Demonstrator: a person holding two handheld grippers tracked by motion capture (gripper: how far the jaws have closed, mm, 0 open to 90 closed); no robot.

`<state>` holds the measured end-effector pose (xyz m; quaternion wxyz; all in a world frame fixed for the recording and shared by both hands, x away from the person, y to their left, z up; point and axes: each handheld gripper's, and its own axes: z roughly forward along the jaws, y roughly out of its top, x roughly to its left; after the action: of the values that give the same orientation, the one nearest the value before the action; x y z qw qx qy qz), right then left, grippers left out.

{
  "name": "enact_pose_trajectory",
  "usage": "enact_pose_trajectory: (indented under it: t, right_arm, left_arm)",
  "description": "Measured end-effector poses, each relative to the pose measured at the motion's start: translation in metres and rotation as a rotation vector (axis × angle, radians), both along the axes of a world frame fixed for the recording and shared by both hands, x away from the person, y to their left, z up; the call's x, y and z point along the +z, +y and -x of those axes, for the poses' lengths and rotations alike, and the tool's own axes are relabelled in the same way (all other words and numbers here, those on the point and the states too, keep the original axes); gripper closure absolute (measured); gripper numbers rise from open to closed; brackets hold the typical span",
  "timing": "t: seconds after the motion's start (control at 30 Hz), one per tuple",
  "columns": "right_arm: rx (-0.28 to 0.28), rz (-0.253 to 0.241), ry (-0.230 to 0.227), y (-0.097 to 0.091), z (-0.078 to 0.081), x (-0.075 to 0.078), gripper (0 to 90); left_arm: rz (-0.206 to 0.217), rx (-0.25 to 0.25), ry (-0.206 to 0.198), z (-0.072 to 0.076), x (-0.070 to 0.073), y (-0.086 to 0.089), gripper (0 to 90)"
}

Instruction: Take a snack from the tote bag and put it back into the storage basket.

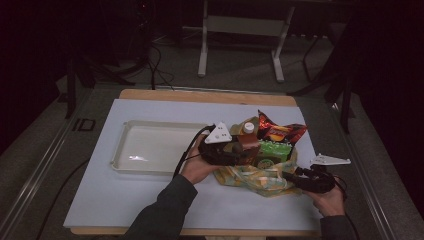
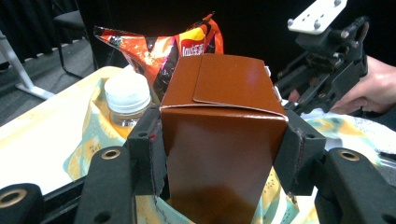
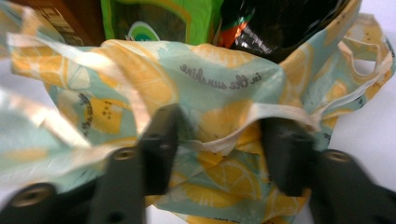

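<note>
Brown carton [image 2: 219, 135] sits clamped between my left gripper's [image 2: 219, 158] fingers [image 2: 149, 149], both pads pressed flat against its sides, and its lower end is down inside the mouth of the lemon-print bag [image 1: 260, 177]. In the high view the left gripper [image 1: 227, 150] holds it at the near-left edge of the bag, which lies on the white surface [image 1: 125, 200] just right of the cream tray [image 1: 150, 147].

Judging by what lies where, I cannot say whether the box is going in or coming out. The tray is bare, while the bag holds a white-capped bottle [image 2: 125, 95], an orange crisp packet [image 2: 159, 46] and a green carton [image 1: 274, 150], all packed together at its top. So I'd say the work is at an early or a late point, with the brown carton the only piece in hand.

My right gripper [image 3: 219, 140] is down at the bag's near-right corner [image 1: 292, 180]. Its fingers [image 3: 159, 149] stand apart with a fold of the fabric hem bunched between them; the picture is blurred and I cannot tell whether the pads are pinching that fold or just straddling it.

The carton itself looks clean and square, glossy reddish-brown card with a tucked top flap, upright and undented. The bag is thin, soft cloth, pale blue with yellow lemon slices and a line of script, slumped low around its contents.
</note>
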<state>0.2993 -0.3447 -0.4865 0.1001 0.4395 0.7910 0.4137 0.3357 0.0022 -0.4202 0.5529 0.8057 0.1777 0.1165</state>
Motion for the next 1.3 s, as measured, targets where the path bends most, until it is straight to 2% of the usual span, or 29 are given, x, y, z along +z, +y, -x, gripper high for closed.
enact_pose_trajectory:
  t: [0.1,0.23,0.47,0.57,0.87,1.03,1.3]
  right_arm:
    - [0.028,0.022,-0.012,0.005,0.001,-0.002,78.0]
    - [0.053,0.059,-0.018,0.009,0.004,-0.003,85.3]
    - [0.078,0.108,-0.018,0.013,0.007,-0.006,86.6]
    - [0.086,0.120,-0.016,0.014,0.008,-0.007,86.7]
    - [0.100,0.130,-0.015,0.014,0.009,-0.008,87.2]
    - [0.109,0.136,-0.014,0.014,0.009,-0.008,87.5]
    - [0.118,0.137,-0.010,0.014,0.010,-0.009,87.7]
  left_arm:
    - [0.005,0.000,-0.001,0.000,0.001,0.000,42.8]
    - [0.017,0.008,-0.018,0.002,0.003,0.001,42.8]
    - [0.043,0.018,-0.052,0.004,0.012,0.003,42.9]
    - [0.069,0.029,-0.065,0.004,0.018,0.004,43.0]
    - [0.098,0.038,-0.100,0.003,0.034,0.005,43.0]
    - [0.128,0.037,-0.101,0.002,0.042,0.007,43.0]
    - [0.178,0.024,-0.076,0.003,0.055,0.015,43.1]
